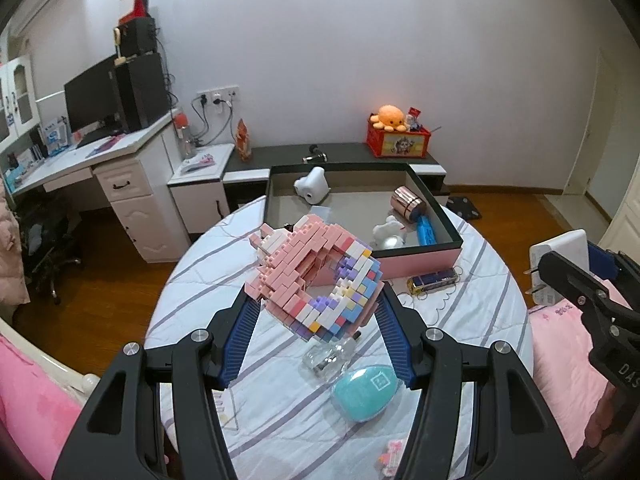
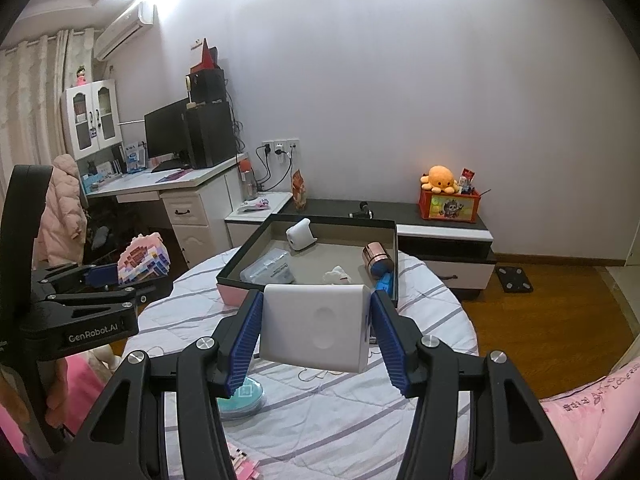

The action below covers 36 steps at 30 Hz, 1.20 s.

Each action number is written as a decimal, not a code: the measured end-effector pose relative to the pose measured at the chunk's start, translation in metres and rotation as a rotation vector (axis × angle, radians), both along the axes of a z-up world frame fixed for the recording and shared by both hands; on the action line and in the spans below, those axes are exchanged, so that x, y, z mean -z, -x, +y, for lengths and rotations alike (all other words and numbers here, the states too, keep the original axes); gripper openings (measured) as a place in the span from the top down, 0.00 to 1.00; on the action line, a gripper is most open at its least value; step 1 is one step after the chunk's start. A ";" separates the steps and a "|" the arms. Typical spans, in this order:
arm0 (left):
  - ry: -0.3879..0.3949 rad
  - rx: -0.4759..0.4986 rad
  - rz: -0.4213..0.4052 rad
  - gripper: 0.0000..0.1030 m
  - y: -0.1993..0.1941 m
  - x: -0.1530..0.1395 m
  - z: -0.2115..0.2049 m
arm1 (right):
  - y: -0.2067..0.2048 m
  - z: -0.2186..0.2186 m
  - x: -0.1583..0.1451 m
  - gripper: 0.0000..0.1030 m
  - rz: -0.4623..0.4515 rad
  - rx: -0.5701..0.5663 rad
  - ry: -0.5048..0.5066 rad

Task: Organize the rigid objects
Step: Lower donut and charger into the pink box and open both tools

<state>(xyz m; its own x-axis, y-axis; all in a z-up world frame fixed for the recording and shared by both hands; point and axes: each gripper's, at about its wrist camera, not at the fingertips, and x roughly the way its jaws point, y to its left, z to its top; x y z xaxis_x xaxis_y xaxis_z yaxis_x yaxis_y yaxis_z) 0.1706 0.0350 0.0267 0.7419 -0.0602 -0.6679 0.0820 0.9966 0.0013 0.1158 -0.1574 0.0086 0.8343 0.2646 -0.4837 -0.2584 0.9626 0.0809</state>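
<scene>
A: Left fingers (image 1: 316, 304) are clamped on the brick model (image 1: 316, 276), pads pressing its lower corners, jaws about half open because the model is wide; it hangs clear of the surface (image 1: 280, 420). Right fingers (image 2: 316, 332) are clamped flat on the two short sides of the white charger (image 2: 314, 330), also lifted.

B: And the box (image 1: 416, 258) from there?

A: Straight ahead of both pairs and lower; its near wall lies just beyond the model in the left view and just beyond the charger in the right one. I judge the right hand a little nearer, though the lens makes that uncertain. The model's long axis runs away from the left fingers toward the box; the charger sits broadside across its fingers.

B: What is in the box already?

A: A white holder (image 1: 312, 186) at the far wall; a copper cylinder (image 1: 408, 202) at the right wall; a blue piece (image 1: 428, 232) beside it; a small white figure (image 1: 390, 230) near the front; a clear packet (image 2: 270, 268) at the left, seen from the right wrist. The middle floor is bare, so both loads should fit there.

B: Left out on the surface?

A: A glass bottle (image 1: 330, 356); a teal case (image 1: 364, 390); a small dark-blue toy (image 1: 434, 280) by the box.
</scene>
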 end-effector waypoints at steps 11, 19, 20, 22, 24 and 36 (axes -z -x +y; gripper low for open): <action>0.009 0.104 0.159 0.42 -0.104 0.041 -0.040 | -0.100 -0.013 0.027 0.46 0.101 -0.003 -0.005; -0.023 0.131 0.268 0.42 -0.169 0.074 -0.062 | -0.179 -0.021 0.070 0.46 0.229 -0.018 -0.006; -0.023 0.130 0.278 0.42 -0.173 0.078 -0.062 | -0.187 -0.022 0.075 0.45 0.243 -0.022 -0.005; -0.027 0.107 0.293 0.42 -0.181 0.084 -0.060 | -0.195 -0.021 0.081 0.45 0.252 -0.029 -0.001; -0.043 0.082 0.295 0.41 -0.186 0.087 -0.058 | -0.203 -0.021 0.086 0.45 0.266 -0.029 0.009; -0.042 0.078 0.298 0.07 -0.188 0.082 -0.052 | -0.218 -0.035 0.082 0.19 0.285 -0.022 -0.054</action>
